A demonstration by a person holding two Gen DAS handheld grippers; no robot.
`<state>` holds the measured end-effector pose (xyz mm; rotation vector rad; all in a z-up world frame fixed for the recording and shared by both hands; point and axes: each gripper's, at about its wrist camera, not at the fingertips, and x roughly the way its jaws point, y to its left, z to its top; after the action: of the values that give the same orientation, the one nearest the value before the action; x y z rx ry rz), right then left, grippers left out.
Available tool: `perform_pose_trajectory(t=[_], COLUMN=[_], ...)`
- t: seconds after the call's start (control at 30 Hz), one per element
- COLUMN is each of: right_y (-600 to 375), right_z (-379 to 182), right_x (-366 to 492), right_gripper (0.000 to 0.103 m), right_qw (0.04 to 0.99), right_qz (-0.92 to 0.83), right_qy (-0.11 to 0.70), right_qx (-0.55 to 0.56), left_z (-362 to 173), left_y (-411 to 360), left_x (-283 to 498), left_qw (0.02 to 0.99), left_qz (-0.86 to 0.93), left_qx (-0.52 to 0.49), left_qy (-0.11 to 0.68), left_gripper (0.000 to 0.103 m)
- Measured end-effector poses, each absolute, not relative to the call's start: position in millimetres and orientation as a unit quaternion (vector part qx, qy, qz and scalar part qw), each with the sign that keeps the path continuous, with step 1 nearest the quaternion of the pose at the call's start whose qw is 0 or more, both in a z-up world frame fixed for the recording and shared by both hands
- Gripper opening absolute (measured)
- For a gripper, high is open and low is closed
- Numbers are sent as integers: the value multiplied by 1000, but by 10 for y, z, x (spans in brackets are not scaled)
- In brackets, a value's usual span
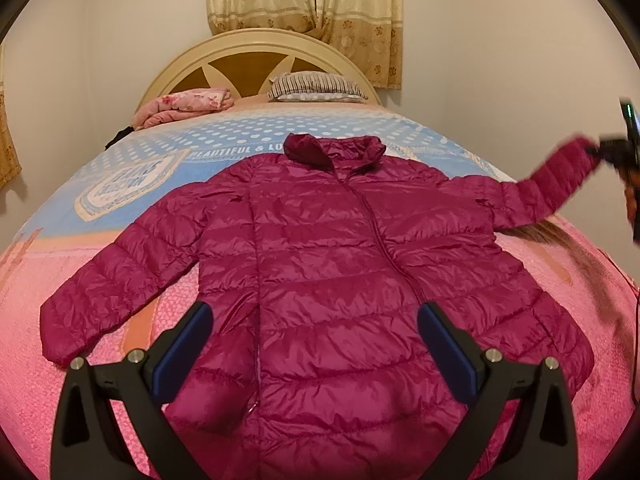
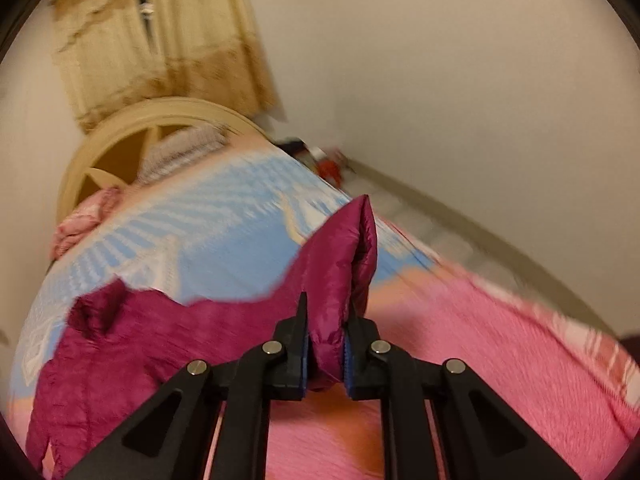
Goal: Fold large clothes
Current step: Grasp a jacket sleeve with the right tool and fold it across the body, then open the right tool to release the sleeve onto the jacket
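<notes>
Over the bed (image 1: 280,128), I'm holding the jacket (image 1: 340,260) sleeve (image 2: 344,264) clenched in the right gripper (image 2: 325,354), left gripper (image 1: 316,344) jaws released; I'd say fold it flat across the chest.

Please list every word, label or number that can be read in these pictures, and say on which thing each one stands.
"BEAUTIFUL & LO": white letters on the blue band of the bedspread, just left of the collar of the jacket, which hides the rest of the line.
A white patch on the bedspread holds more letters, too distorted to read.
The right wrist view is blurred; no text is readable there.
</notes>
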<state>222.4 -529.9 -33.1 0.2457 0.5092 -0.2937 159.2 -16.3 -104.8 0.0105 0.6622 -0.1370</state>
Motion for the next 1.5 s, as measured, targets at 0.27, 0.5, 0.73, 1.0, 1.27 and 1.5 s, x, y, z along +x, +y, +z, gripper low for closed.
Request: perform_pose_trajectory(t=[0.27,0.5,0.73,1.0,1.27,1.5], right_y=[-3616,-2539,-1905,-1483,-1235,-1161], right_z=[285,140,-353,-911,-1437,-1697], right_x=[2237,2313,2466,2623,2794,2900], right_gripper=[11,11,11,11,11,13], right_qw=[983,978,964,949,932,915], right_qz=[-19,58,112,151,177,214], right_qy=[179,176,208,259,308,342], right_qx=[-27,-98,-120,-94,-69,-30], left_z=[-1068,-1077,-1087,-1067,-1032,-974], left_y=[54,267,475,589,612,514], left_x=[1564,1513,1499,1548,1589,1668], left_qw=[944,945,946,946,946,947], left_qz=[-53,-40,-21,-6,6,4], left_qx=[-11,-22,-28,-27,-15,-3], left_qy=[324,323,322,322,324,322], left_gripper=[103,103,103,103,103,103])
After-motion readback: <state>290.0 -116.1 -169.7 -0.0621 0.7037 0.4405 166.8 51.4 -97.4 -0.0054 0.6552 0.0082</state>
